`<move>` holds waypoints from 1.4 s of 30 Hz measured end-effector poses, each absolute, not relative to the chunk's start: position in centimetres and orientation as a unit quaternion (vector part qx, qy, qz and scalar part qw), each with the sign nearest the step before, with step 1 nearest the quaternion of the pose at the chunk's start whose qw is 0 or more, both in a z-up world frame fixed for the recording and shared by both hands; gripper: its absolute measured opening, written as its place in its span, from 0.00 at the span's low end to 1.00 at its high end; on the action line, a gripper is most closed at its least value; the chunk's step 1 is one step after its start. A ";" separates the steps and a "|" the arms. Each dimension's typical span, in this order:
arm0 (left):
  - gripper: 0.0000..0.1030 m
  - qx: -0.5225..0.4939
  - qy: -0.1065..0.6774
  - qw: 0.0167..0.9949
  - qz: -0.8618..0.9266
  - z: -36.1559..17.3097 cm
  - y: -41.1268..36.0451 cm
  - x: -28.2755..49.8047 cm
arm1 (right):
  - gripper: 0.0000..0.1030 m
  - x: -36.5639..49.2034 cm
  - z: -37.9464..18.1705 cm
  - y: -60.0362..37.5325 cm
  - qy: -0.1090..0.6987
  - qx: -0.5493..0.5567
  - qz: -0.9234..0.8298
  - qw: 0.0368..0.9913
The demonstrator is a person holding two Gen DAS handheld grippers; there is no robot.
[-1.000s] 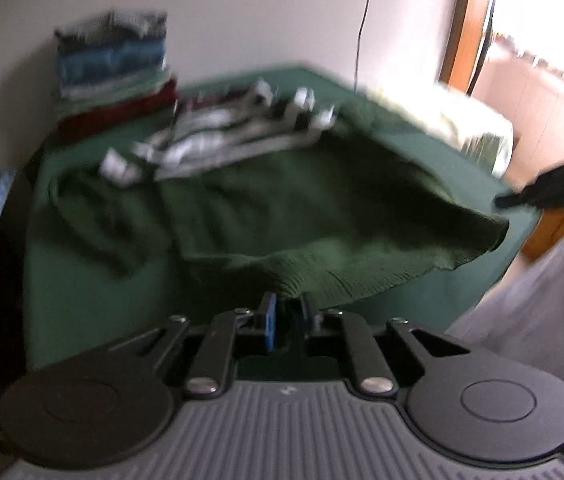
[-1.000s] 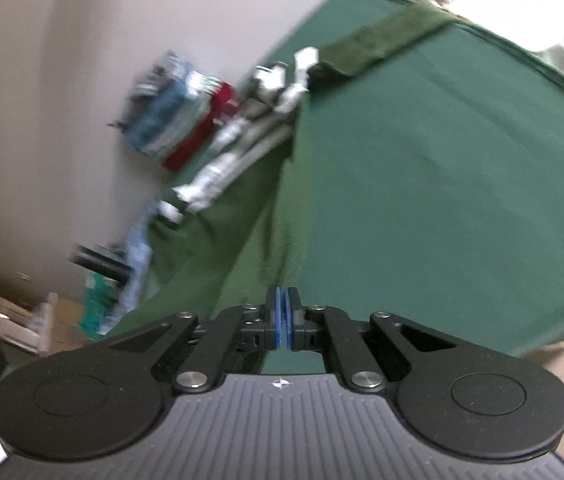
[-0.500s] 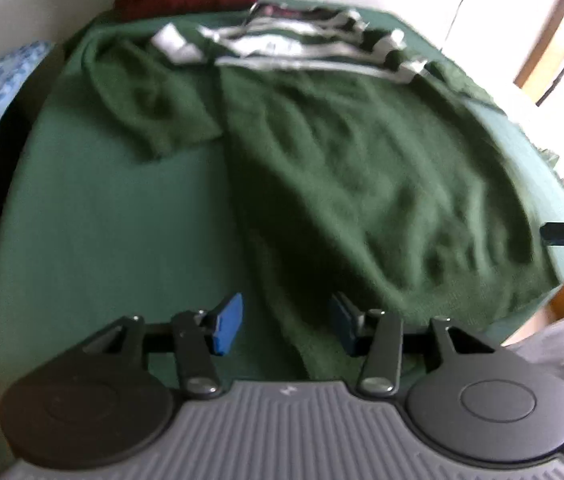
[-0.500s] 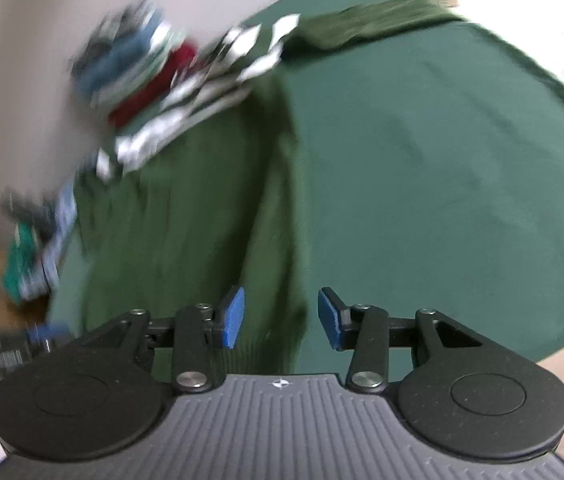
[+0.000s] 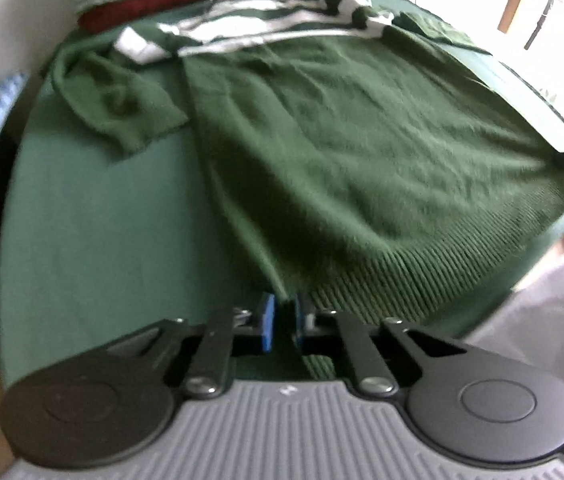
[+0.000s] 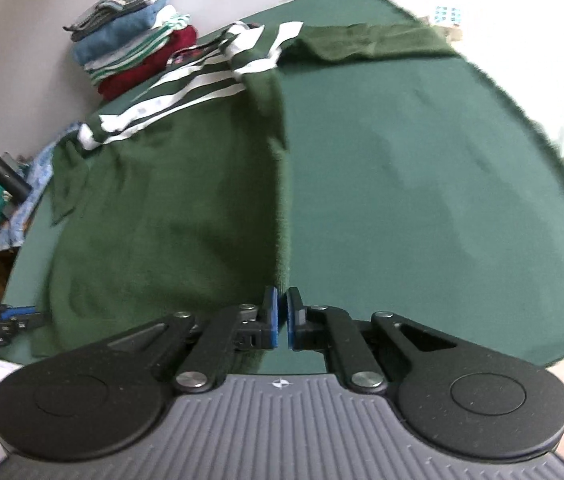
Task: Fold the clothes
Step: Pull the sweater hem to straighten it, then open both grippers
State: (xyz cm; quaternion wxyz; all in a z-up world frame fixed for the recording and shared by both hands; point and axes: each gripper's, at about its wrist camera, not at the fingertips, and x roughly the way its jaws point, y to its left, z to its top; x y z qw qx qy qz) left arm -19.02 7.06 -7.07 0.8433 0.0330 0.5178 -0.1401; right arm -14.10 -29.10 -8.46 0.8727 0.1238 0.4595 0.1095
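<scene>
Pinching green sweater [image 5: 362,152] hem corners, left gripper [image 5: 282,322] and right gripper [image 6: 281,318] both clamped tight, cloth lying flat on green table [image 6: 422,200].

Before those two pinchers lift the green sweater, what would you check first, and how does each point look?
1. Left gripper shut on the sweater hem corner: ok.
2. Right gripper shut on the other hem corner: ok.
3. Sweater body lying flat on the table: ok.
4. Near sleeve laid straight: not ok, crumpled.
5. Folded stack clear of the sweater: cannot tell, the striped shoulders reach close to it.
</scene>
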 end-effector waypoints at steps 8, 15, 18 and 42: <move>0.00 0.046 0.525 0.834 -0.165 -5.6 8.0 -19.4 | 0.08 -13.3 -7.4 -30.2 0.439 0.128 0.074 0.886; 0.04 0.098 0.473 0.867 -0.124 -2.5 9.9 -17.5 | 0.27 -11.4 -7.6 -22.8 0.439 0.071 0.201 0.873; 0.27 0.065 0.422 0.897 -0.112 -1.7 8.7 -15.6 | 0.30 -11.1 -8.5 -20.9 0.445 0.027 0.200 0.873; 0.76 0.045 0.415 0.902 -0.108 -7.3 1.3 -8.2 | 0.37 -10.0 -8.4 -23.2 0.446 -0.010 0.162 0.880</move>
